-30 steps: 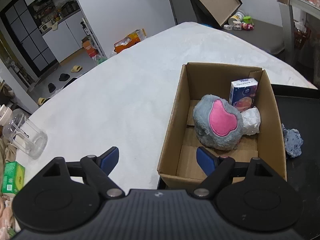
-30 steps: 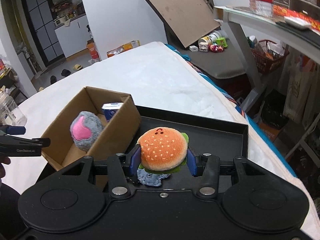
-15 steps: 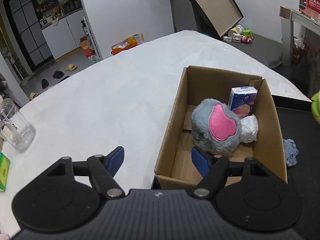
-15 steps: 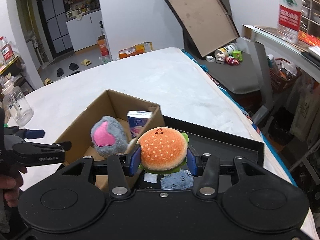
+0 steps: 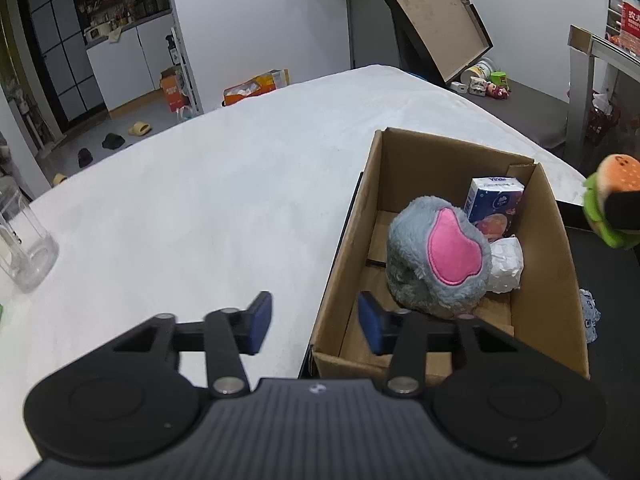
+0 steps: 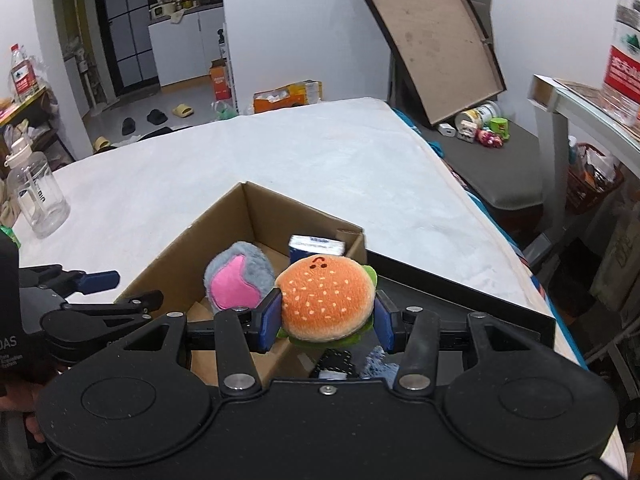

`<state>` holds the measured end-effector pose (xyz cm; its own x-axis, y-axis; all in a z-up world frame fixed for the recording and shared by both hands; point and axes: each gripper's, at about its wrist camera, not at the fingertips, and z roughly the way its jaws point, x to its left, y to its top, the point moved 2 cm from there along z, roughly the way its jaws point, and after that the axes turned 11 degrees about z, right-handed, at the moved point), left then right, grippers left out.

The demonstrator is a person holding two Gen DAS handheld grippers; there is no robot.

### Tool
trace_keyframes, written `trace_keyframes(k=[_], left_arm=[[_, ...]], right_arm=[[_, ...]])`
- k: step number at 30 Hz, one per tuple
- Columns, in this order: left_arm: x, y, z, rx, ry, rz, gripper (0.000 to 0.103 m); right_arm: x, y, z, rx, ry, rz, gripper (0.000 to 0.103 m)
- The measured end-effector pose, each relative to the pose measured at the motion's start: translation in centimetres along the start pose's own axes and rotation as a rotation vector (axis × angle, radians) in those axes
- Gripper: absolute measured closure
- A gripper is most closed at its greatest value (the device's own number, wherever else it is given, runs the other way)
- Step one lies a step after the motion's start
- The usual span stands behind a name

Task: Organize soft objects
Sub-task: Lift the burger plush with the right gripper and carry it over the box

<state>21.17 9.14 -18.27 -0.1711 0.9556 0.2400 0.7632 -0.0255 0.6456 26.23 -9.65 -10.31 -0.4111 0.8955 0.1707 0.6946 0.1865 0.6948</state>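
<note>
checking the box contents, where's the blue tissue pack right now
The blue tissue pack stands in the far right corner of the cardboard box, right behind the grey and pink plush and above the white crumpled wad.

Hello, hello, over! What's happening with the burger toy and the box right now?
Right gripper shut on burger plush, above the cardboard box edge. Left gripper closing astride the box's near wall, not gripping yet. Grey plush, tissue pack already inside.
</note>
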Motion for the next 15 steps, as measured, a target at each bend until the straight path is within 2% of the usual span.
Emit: trace_keyframes(k=[1,6,15], left_arm=[[0.1,-0.1,0.1,0.001,-0.003,-0.005,0.076],[0.2,-0.4,0.6,-0.003,-0.037,-0.031,0.087],[0.3,-0.7,0.8,-0.006,-0.068,-0.059,0.087]], right_arm=[[0.3,0.0,0.2,0.000,0.002,-0.009,0.057],[2.2,0.2,1.2,0.014,0.027,-0.036,0.057],[5.3,0.1,3.1,0.028,0.067,-0.107,0.056]])
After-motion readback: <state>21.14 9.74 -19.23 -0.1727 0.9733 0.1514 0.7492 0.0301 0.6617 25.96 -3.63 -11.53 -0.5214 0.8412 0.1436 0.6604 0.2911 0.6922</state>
